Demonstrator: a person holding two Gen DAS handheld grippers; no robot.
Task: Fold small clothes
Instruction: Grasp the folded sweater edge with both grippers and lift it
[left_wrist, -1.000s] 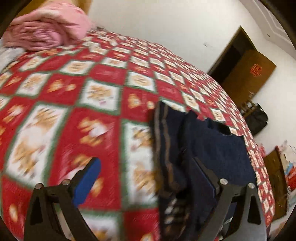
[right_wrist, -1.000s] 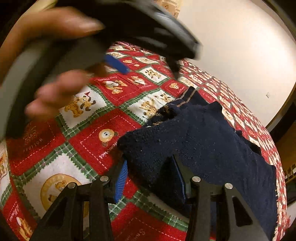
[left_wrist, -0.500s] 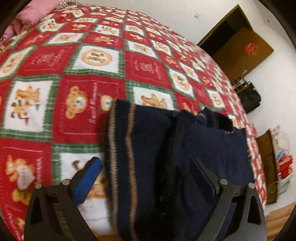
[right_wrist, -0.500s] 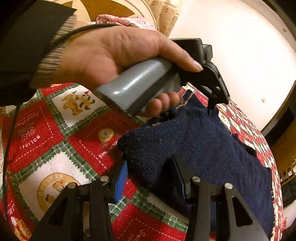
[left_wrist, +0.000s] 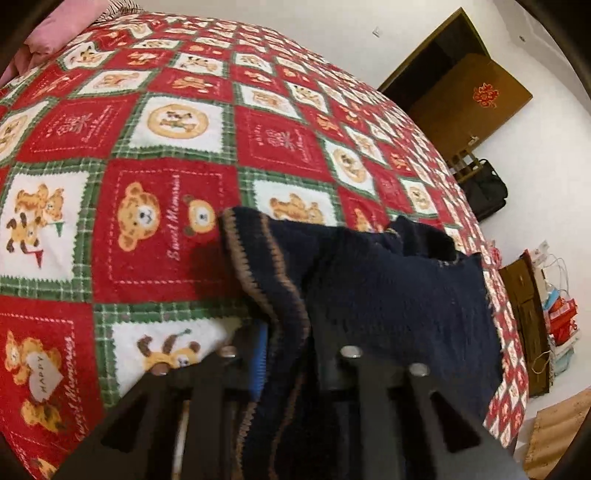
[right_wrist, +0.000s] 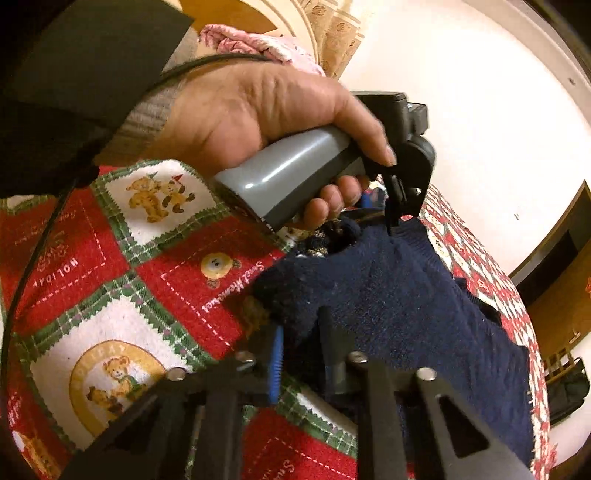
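The left tongs (left_wrist: 286, 354), wide open a moment ago, are now pinching the navy sweater's (left_wrist: 391, 295) striped hem while the right tongs (right_wrist: 301, 350) keep gripping its other corner on the bedspread (left_wrist: 155, 229), readying a fold.

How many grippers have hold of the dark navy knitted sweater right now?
2. The left gripper pinches the striped hem of the dark navy knitted sweater; the right gripper clamps its near corner. Nothing suggests hidden ones.

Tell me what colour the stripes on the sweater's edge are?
Brownish tan stripes on the dark navy sweater, clearest in the left wrist view.
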